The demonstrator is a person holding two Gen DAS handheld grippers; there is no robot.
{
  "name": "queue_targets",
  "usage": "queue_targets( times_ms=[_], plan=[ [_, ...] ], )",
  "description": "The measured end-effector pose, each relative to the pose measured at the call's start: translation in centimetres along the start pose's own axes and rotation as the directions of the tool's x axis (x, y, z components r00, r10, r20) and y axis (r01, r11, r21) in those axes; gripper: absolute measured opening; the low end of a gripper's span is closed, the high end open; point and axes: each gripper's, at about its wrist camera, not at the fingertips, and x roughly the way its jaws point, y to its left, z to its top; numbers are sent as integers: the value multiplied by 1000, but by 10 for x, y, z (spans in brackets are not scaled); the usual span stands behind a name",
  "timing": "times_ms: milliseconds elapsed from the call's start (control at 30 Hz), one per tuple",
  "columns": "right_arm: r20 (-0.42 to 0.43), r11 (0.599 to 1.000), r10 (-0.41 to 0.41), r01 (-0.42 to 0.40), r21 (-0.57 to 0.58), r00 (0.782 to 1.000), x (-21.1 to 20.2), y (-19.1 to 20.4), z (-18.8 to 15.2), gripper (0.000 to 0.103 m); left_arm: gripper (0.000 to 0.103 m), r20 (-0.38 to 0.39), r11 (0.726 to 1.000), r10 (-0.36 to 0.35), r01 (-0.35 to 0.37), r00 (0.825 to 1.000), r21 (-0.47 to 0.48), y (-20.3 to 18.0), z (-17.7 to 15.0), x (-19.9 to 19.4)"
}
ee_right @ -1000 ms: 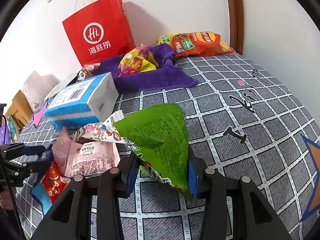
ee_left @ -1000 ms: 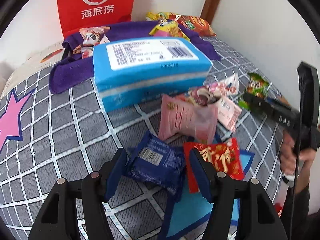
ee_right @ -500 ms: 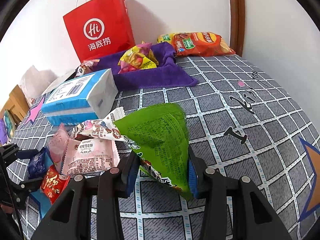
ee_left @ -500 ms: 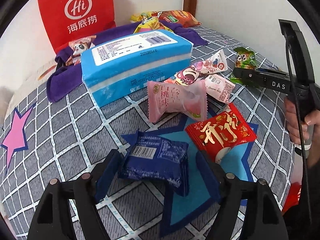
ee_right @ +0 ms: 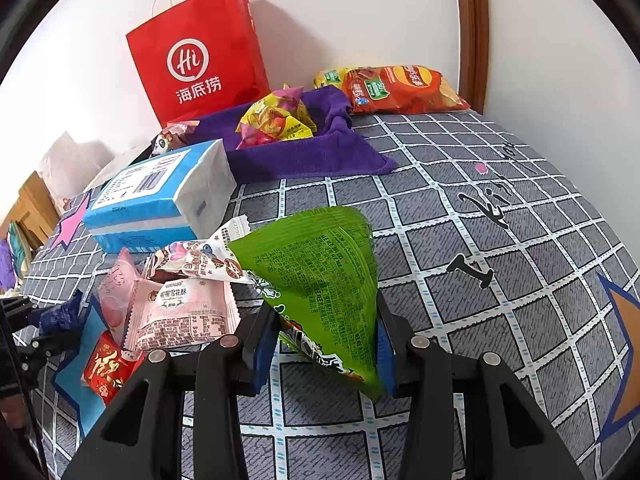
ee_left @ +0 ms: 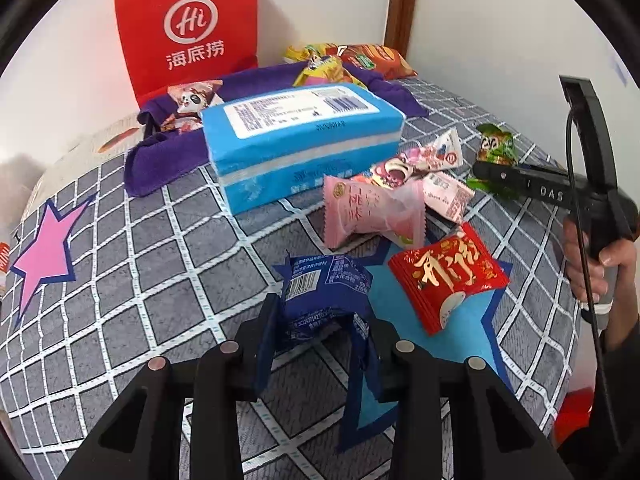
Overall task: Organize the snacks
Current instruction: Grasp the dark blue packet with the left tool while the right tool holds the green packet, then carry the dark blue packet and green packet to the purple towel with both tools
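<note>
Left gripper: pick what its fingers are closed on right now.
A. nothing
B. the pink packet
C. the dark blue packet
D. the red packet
C: in the left wrist view the left gripper has just closed its fingers on the crumpled dark blue packet, while the red packet and the pink packet lie loose on the bedspread beyond it.

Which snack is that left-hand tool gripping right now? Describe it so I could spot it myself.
Start at the big blue tissue pack on the checked bedspread, then come toward the camera past the pink packet. The dark blue packet sits pinched in the left tongs. It is the only navy wrapper, with a white barcode; its neighbour is red.
</note>
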Motion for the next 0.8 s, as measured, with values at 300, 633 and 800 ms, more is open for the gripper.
queue_targets(
  times_ms=[300, 633, 800],
  plan=[
    [16, 1000, -3, 3, -20, 1000, -10, 7, -1, 42, 35, 42, 997, -27, 30, 999, -70, 14, 15, -19],
    [96, 992, 26, -14, -122, 995, -64, 46, 54, 42, 35, 95, 989, -2, 16, 996, -146, 40, 50, -54],
    [114, 987, 85, -67, -149, 990, -74, 66, 95, 42, 35, 130, 987, 32, -11, 991, -161, 51, 75, -70]
  ],
)
